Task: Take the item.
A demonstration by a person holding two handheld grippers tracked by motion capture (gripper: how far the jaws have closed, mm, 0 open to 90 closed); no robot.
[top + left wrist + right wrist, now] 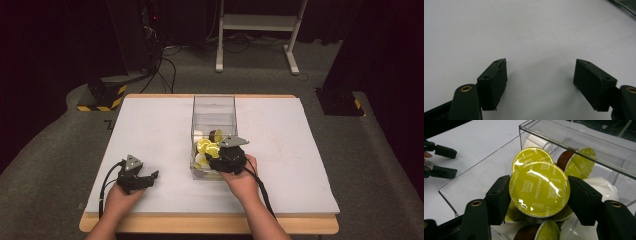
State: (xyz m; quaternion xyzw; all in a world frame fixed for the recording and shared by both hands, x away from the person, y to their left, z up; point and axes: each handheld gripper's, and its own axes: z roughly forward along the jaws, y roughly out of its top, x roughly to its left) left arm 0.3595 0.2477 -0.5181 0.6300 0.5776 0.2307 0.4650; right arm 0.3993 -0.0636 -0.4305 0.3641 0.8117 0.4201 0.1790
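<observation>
A clear plastic box (214,97) stands in the middle of the white table top and holds several coffee capsules. My right gripper (539,192) reaches into the near end of the box (574,140) and is shut on a capsule with a yellow-green foil lid (537,187), one pad on each side of its rim. From above, that gripper (216,151) sits over the yellow lids (206,146). My left gripper (150,176) rests low over the table at the front left, open, with bare table between its jaws (540,72). It also appears far off (441,161).
More capsules lie under and around the held one: another yellow lid (531,155), a brown-bodied one (580,161) and white ones (602,185). The white table top (150,125) spreads around the box. Beyond the table are a white frame (260,22) and floor cables.
</observation>
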